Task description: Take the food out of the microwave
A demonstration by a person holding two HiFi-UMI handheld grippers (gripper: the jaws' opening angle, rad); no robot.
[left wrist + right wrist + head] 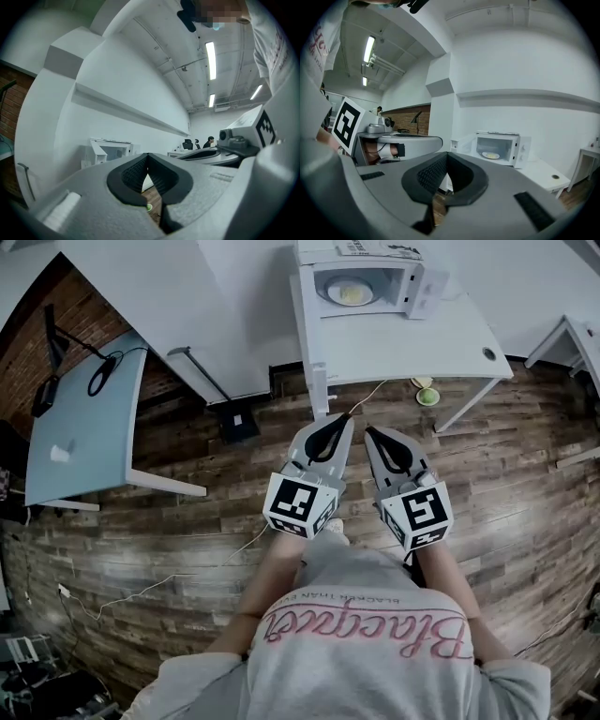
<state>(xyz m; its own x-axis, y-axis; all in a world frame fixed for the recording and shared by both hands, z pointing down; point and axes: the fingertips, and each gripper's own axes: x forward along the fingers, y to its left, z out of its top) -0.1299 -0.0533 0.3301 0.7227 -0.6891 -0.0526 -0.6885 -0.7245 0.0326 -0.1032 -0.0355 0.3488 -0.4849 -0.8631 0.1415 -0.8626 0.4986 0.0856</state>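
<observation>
A white microwave (361, 282) stands on a white table (422, 343) at the far end of the room, with its inside open to view. A plate of yellow food (349, 293) lies inside it. In the right gripper view the microwave (497, 147) and the food (491, 155) are small and distant. The left gripper view shows the microwave (112, 152) far off too. My left gripper (345, 418) and right gripper (370, 432) are held side by side over the wooden floor, well short of the table. Both are shut and hold nothing; their jaws meet at the left gripper (148, 157) and the right gripper (446, 155).
A small green object (427, 396) lies on the floor under the table's right end. A black box (236, 421) sits on the floor to the left. A pale blue table (84, 427) with a cup (59, 454) stands at the left, another white table (581, 334) at the right. A cable (169, 577) trails across the floor.
</observation>
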